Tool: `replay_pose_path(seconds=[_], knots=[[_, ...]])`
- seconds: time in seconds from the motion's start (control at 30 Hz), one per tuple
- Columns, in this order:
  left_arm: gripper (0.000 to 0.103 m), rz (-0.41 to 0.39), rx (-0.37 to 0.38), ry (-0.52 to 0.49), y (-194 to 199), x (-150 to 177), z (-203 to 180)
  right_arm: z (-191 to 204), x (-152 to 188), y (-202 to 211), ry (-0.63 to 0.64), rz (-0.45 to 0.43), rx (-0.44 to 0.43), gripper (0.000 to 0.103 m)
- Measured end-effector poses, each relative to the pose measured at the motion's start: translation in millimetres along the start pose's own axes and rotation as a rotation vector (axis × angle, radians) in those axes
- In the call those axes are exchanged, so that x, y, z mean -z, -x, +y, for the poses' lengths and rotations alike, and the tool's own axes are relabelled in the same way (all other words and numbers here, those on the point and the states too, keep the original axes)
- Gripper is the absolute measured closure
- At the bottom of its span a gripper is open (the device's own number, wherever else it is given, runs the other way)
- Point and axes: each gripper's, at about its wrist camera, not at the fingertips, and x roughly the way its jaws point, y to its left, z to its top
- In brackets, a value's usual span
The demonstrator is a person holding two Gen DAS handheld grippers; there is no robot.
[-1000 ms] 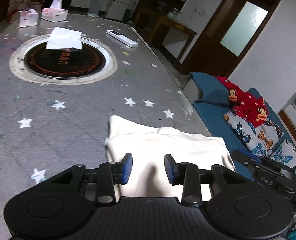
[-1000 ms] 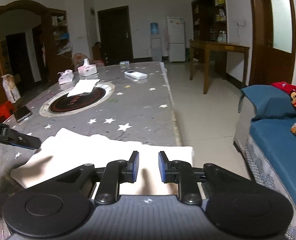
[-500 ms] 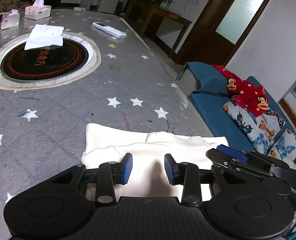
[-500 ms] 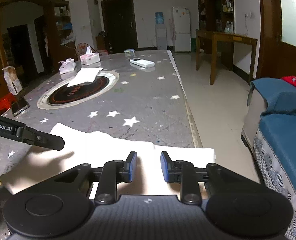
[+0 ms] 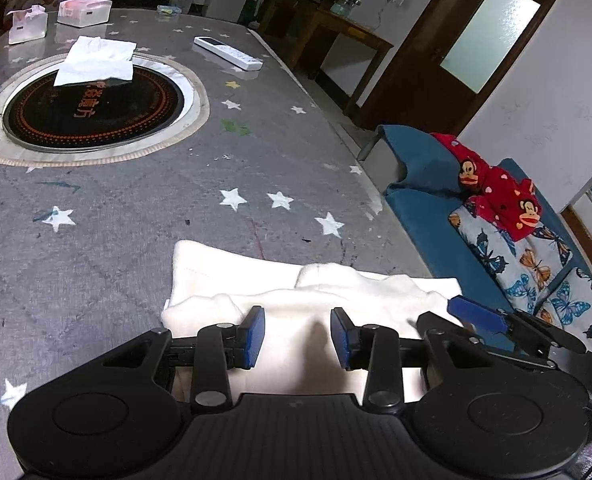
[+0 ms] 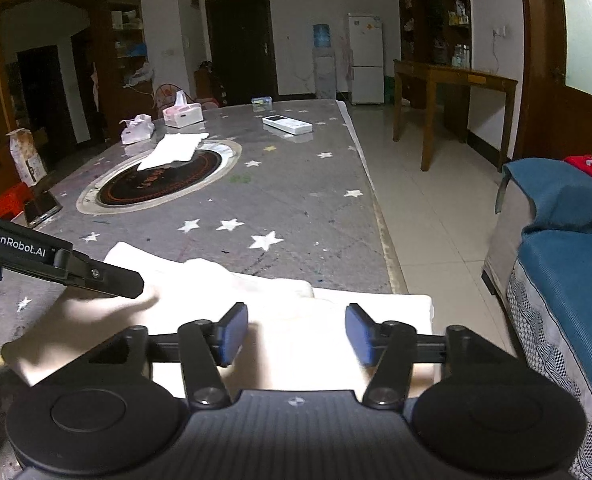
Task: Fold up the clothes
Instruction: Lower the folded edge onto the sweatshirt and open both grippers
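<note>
Lying folded at the near edge of the star-printed table [image 5: 144,208], around 6 o'clock in both wrist views: a cream garment [image 5: 308,292], soft, light and thick-looking, doubling over itself with a rounded bulge at its far edge. Likely draping and sagging if lifted by one corner, and not fragile; best taking hold at a doubled edge or at two corners together, pinching through all layers so that nothing is slipping out.

Hovering just above the cloth, the left gripper [image 5: 298,336], jaws opening slightly, blue pads apart with only fabric showing below, nothing pinched. Beside it toward 3 o'clock, the right gripper [image 6: 296,334], jaws opening wide, pads clear of the cloth.

Farther out, sitting at 11 o'clock: a round black hotplate [image 5: 92,112] bearing a white cloth [image 5: 96,60], a remote [image 5: 228,53] at 12, tissue boxes [image 5: 84,10] beyond. Standing off the table at 3 o'clock: a blue sofa [image 5: 420,168].
</note>
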Motion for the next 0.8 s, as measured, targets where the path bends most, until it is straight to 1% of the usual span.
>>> replay_pose_path(seconds=[0.07, 0.2, 0.27, 0.43, 0.53, 0.7, 0.8], knots=[[0.062, -0.005, 0.003, -0.010, 5, 3, -3, 3, 0, 4, 0.004, -0.002, -0.001, 0.038], [0.058, -0.013, 0.007, -0.020, 15, 10, -6, 9, 2, 12, 0.011, -0.008, -0.006, 0.035], [0.058, -0.017, 0.006, -0.026, 19, 14, -7, 12, 3, 15, 0.015, -0.009, -0.005, 0.025], [0.055, -0.025, -0.001, -0.041, 29, 26, -8, 19, 10, 25, 0.025, -0.008, -0.010, 0.025], [0.055, -0.023, -0.001, -0.045, 34, 35, -8, 23, 15, 30, 0.032, -0.005, -0.011, 0.020], [0.055, -0.025, -0.003, -0.046, 40, 46, -6, 28, 23, 39, 0.033, -0.002, -0.014, 0.018], [0.051, -0.032, -0.005, -0.056, 45, 50, -7, 30, 28, 45, 0.030, -0.003, -0.018, 0.015]])
